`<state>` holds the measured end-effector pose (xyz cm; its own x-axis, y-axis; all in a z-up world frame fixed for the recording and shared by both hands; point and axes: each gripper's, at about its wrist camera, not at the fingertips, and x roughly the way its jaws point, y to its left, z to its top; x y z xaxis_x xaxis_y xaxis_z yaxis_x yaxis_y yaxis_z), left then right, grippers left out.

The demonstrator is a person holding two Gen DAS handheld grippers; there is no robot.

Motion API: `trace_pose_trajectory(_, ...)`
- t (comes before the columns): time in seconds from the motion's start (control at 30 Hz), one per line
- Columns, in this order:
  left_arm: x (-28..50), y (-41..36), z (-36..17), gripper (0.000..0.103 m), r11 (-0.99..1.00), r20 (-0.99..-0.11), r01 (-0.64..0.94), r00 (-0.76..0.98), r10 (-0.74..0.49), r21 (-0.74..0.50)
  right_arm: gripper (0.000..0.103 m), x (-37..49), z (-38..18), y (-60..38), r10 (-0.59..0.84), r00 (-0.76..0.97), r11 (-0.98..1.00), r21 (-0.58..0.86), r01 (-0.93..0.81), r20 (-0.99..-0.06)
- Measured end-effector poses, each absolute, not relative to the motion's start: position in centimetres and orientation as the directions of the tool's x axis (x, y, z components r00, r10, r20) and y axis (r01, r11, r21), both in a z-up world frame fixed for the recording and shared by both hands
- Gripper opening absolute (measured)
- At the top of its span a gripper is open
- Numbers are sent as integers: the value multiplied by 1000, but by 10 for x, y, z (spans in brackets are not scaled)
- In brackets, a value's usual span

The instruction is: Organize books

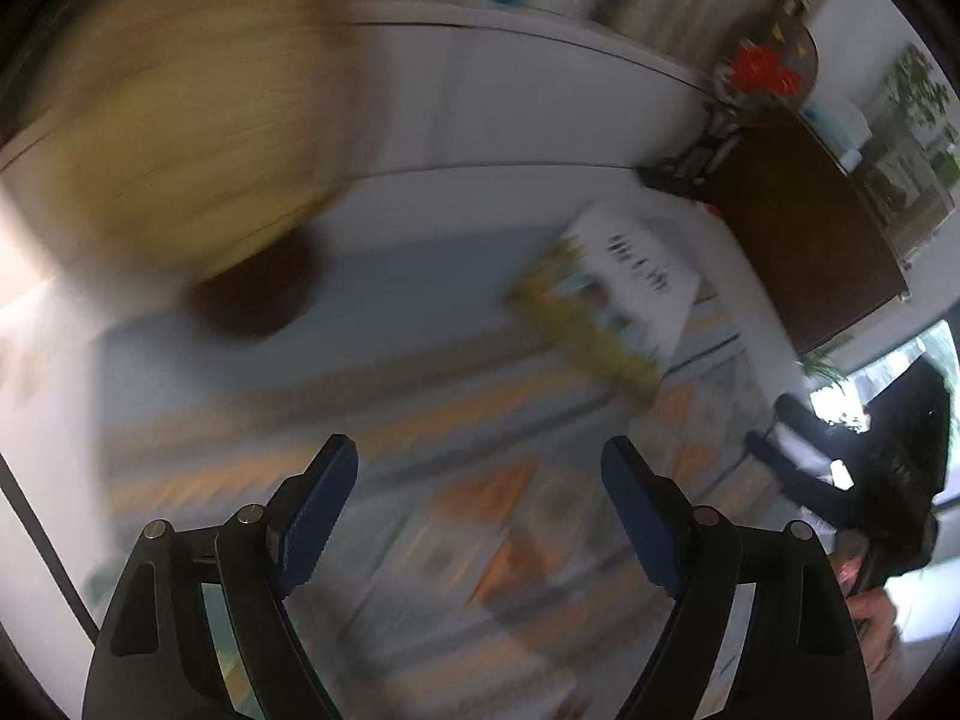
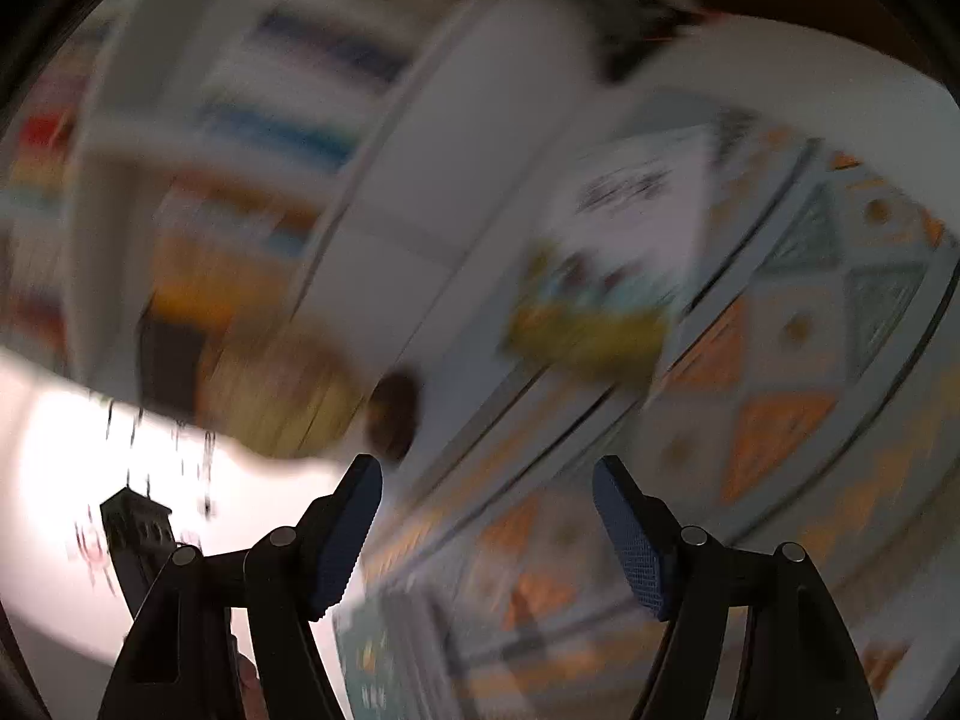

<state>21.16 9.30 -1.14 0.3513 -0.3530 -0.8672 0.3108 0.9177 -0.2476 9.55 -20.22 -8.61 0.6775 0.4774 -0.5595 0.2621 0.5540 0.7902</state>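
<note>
Both views are badly blurred. A book (image 1: 612,294) with a white and yellow cover lies flat on a patterned rug (image 1: 420,540), ahead of my left gripper (image 1: 480,456). That gripper is open, points down at the rug and holds nothing. My right gripper (image 2: 486,474) is open too, with only rug between its blue pads. The same book (image 2: 612,258) lies ahead of it and slightly right. Rows of colourful books (image 2: 258,150) fill a white shelf at the upper left. A teal cover (image 2: 384,648) shows at the bottom edge.
A tan round object (image 1: 180,150) with a dark base stands at the left by the white shelf unit (image 1: 510,102). A dark brown table (image 1: 804,228) with red flowers (image 1: 762,72) is at the right. A hand (image 1: 870,606) holds the other black gripper at the right edge.
</note>
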Motion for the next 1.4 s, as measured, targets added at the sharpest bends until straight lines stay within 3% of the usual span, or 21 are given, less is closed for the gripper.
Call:
trace_pose_trajectory(0.23,309,-25,-81,82,888,-894,369,241,-377,-275,71,165,-144,-268,493,664,491,810,321,-562)
trace_pose_trajectory(0.53,322,-58,-126,83,886,-938,399,141,-316,-238,71,199,-180,-271,567,647,427,854,297,-509)
trace_pose_trajectory(0.63,318,-60,-128,89,879,-943,419,131,-306,-228,82,205,-178,-267,565,650,433,853,290,-508)
trace_pose_trajectory(0.7,315,-61,-130,93,873,-940,431,134,-313,-229,94,208,-174,-265,577,672,406,877,257,-464)
trace_pose_trajectory(0.73,316,-64,-131,94,872,-940,435,137,-311,-225,94,208,-173,-265,590,688,380,897,225,-423)
trace_pose_trajectory(0.83,310,-66,-132,99,862,-937,454,142,-320,-226,92,206,-166,-272,659,731,210,977,45,-175)
trace_pose_trajectory(0.87,310,-64,-133,100,860,-934,451,139,-330,-237,91,209,-165,-271,670,724,208,978,33,-167)
trace_pose_trajectory(1.03,310,-57,-130,101,842,-924,473,136,-359,-258,60,225,-196,-251,715,660,189,973,135,-230)
trace_pose_trajectory(1.1,308,-45,-127,100,825,-911,465,89,-404,-321,22,224,-206,-252,690,664,206,957,203,-289)
trace_pose_trajectory(1.13,307,-37,-125,99,820,-900,453,80,-429,-351,17,223,-210,-252,690,664,194,958,214,-288)
trace_pose_trajectory(1.17,306,-25,-121,99,823,-889,431,92,-448,-371,3,221,-215,-254,693,669,160,962,221,-269)
trace_pose_trajectory(1.23,309,3,-115,99,830,-862,357,114,-494,-428,3,219,-214,-253,703,670,145,970,195,-239)
trace_pose_trajectory(1.4,318,60,-119,99,732,-729,148,81,-679,-665,3,216,-183,-247,801,598,20,999,31,-34)
